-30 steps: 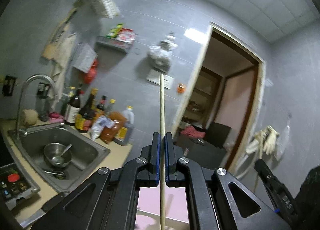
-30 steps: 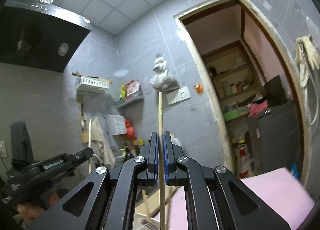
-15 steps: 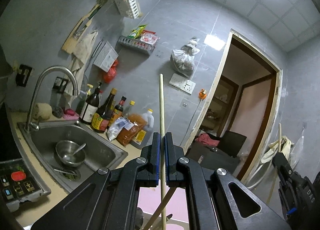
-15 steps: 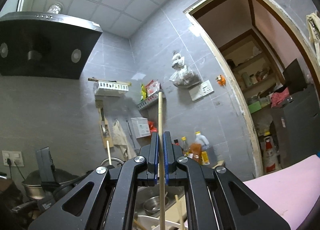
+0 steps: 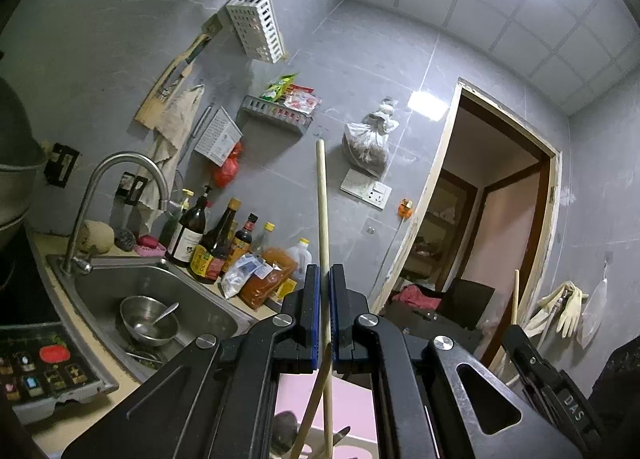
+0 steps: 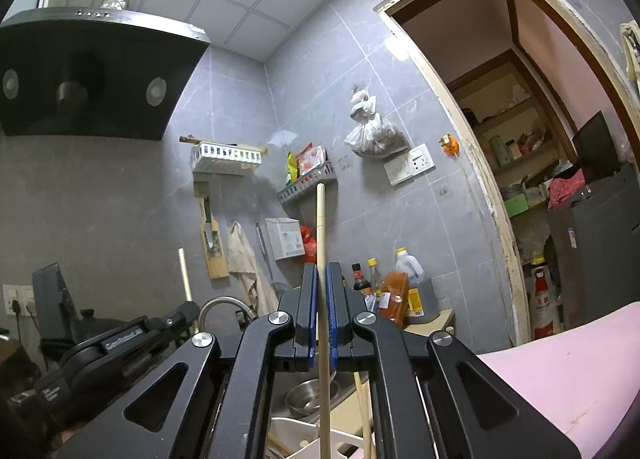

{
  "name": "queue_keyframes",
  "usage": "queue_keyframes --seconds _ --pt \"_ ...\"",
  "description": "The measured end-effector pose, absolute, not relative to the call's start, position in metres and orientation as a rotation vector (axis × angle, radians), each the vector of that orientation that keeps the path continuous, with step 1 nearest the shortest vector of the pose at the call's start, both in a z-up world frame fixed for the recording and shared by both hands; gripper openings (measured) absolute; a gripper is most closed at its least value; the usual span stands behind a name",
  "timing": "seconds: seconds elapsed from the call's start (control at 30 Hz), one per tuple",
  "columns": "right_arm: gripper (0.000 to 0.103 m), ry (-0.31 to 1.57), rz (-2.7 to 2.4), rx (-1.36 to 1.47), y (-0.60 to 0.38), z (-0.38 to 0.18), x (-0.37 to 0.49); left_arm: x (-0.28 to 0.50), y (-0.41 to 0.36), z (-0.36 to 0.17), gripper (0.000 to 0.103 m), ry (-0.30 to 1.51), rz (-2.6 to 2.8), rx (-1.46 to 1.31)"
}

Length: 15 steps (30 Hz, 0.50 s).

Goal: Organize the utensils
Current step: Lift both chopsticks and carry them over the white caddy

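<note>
Nearest the left wrist camera, the left gripper [image 5: 324,279] is clamping a pale wooden chopstick [image 5: 322,219] between its blue-lined jaws, the stick standing upright and rising well above the fingertips. Below the jaws, a second wooden stick [image 5: 312,403] is leaning across the held one, and something dark is sitting beside their lower ends, too dim to identify. The right gripper [image 6: 322,279] is likewise squeezing its own upright chopstick [image 6: 321,227], jaws closed tight against it. Under that gripper, the stick's lower end is reaching down toward a white holder [image 6: 304,435], where other sticks [image 6: 362,411] are standing; whether it is touching the holder cannot be told. A pink surface [image 6: 560,359] is lying to the right.

Further off, a steel sink [image 5: 200,299] is holding a metal bowl [image 5: 148,323] with a spoon in it, under a curved faucet [image 5: 120,171]. Sauce bottles [image 5: 212,243] are crowding the counter just beside the sink. On the grey tiled wall a white basket [image 5: 256,31] and a small shelf of packets [image 5: 280,111] are hanging, with a tied bag [image 5: 366,143] near the open doorway [image 5: 492,219]. A black range hood [image 6: 92,75] is hanging at upper left in the right wrist view
</note>
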State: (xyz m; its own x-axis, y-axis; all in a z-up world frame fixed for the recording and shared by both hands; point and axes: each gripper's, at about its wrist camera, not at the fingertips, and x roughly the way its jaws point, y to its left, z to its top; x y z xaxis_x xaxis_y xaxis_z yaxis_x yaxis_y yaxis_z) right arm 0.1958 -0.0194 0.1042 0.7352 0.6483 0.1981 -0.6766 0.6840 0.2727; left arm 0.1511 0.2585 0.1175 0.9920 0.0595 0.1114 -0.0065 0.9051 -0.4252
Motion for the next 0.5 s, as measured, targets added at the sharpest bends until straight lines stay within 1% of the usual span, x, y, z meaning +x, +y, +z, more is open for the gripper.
queue_keyframes --seconds 0.13,0.5 --pt "0.003 -0.089 0.745 0.329 -0.0153 0.103 0.1963 0.1511 0.2559 0.1124 0.003 -0.131 0.05 -0.425" --pt "0.003 -0.087 0.745 0.302 -0.0107 0.1018 0.1997 0.1452 0.2492 0.1203 0.003 -0.143 0.04 -0.365"
